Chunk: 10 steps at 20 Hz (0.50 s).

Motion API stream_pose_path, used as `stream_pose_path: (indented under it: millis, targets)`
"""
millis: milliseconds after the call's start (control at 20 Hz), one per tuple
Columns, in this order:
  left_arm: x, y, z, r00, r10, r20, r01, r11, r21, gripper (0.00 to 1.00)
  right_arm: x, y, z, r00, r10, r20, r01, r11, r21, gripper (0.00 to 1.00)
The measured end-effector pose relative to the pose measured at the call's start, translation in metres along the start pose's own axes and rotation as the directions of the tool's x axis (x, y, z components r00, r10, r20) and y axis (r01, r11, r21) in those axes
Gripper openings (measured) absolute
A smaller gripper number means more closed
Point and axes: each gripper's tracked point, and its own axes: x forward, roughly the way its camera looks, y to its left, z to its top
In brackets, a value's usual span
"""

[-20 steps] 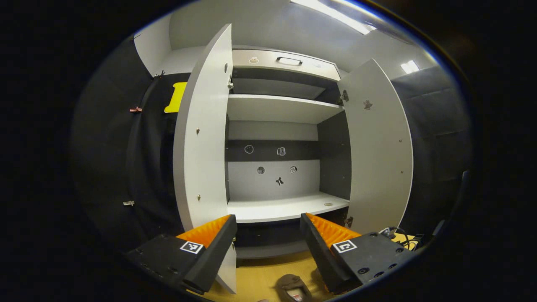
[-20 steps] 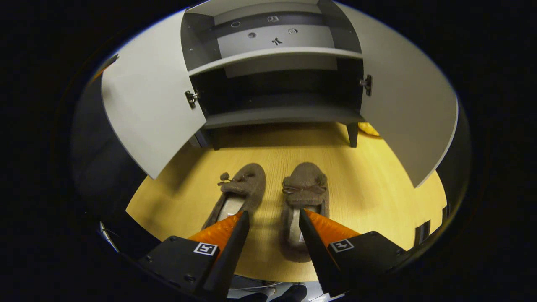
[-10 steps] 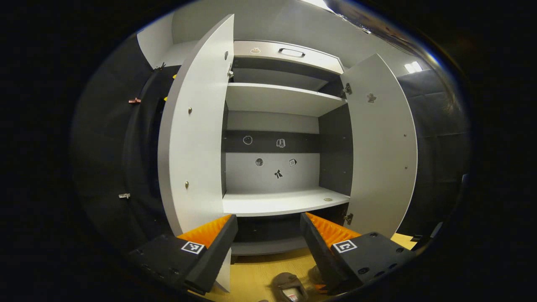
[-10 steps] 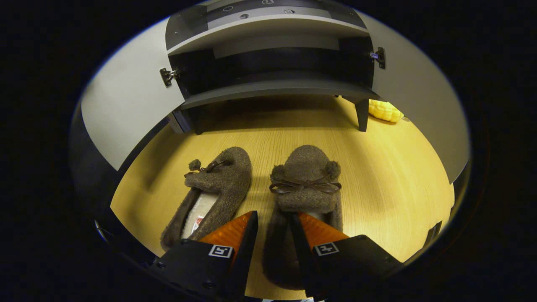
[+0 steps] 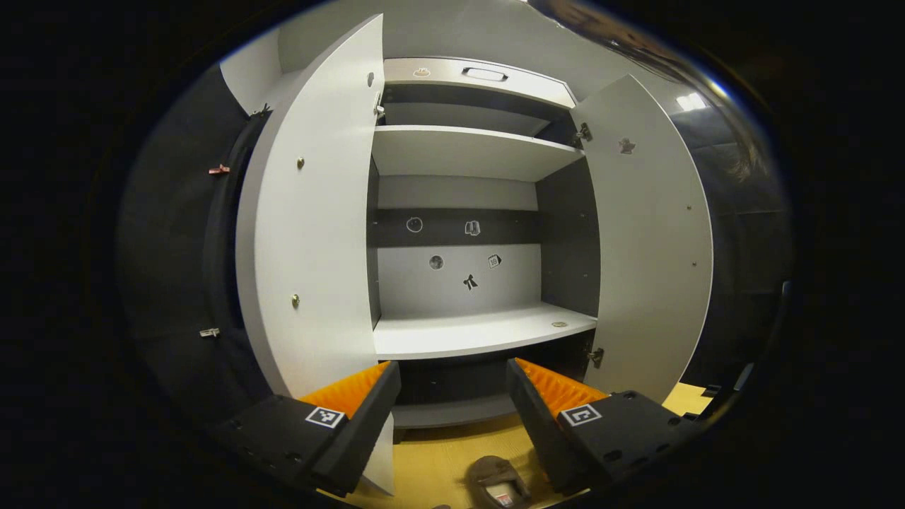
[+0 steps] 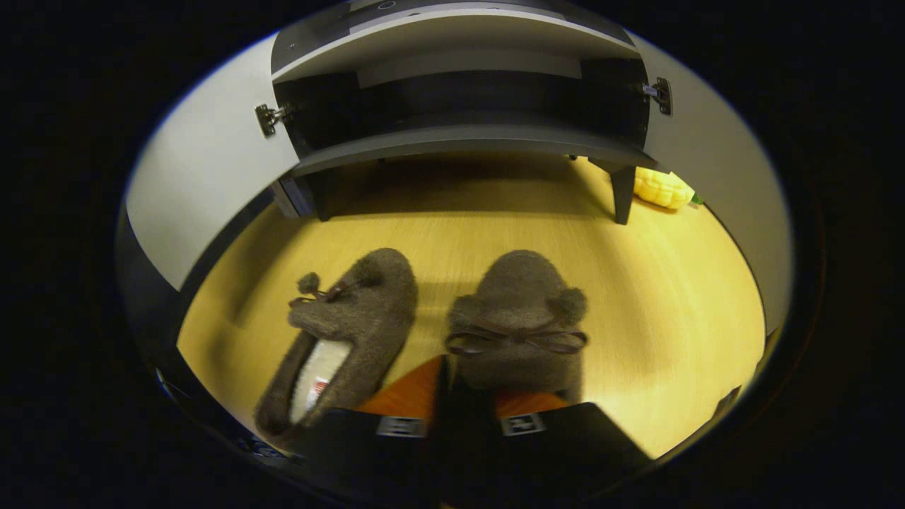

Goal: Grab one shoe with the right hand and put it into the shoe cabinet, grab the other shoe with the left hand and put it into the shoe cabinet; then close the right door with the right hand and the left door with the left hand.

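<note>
Pinching down now, our right gripper (image 6: 463,392) has its fingers drawn close on the side wall of the right shoe (image 6: 516,318), which lies on the wooden floor (image 6: 672,297) in front of the cabinet (image 6: 452,134). The left shoe (image 6: 339,332) lies just beside it, untouched, toe toward the cabinet. Up in the left gripper view, our left gripper (image 5: 452,385) hangs wide apart and empty before the open cabinet, left door (image 5: 311,212) and right door (image 5: 650,233) both swung out.
</note>
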Motion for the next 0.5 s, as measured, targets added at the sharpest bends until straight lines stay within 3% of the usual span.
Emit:
stream_pose_path:
  millis: [50, 350, 450, 500]
  targets:
    - [0.0018, 0.0005, -0.0006, 1.0, 0.001, -0.002, -0.001, 1.0, -0.003, 0.95, -0.0068, -0.0015, 0.0013, 1.0, 0.005, -0.011, -0.005, 1.0, 0.0, 0.21]
    - [0.0099, 0.0026, -0.0061, 1.0, 0.003, -0.019, -0.003, 1.0, -0.013, 0.95, -0.0066, 0.001, 0.0005, 0.999, 0.022, -0.033, -0.024, 0.998, -0.054, 0.22]
    - [0.0115, 0.0021, -0.0063, 1.0, 0.004, -0.021, -0.004, 1.0, -0.012, 0.95, -0.0002, -0.0051, 0.0074, 1.0, -0.006, 0.003, 0.006, 0.998, -0.06, 0.22]
    - [0.0118, 0.0017, -0.0067, 1.0, 0.005, -0.023, -0.005, 1.0, -0.008, 0.95, -0.0053, -0.0054, 0.0041, 1.0, -0.003, -0.007, 0.002, 0.998, -0.061, 0.05]
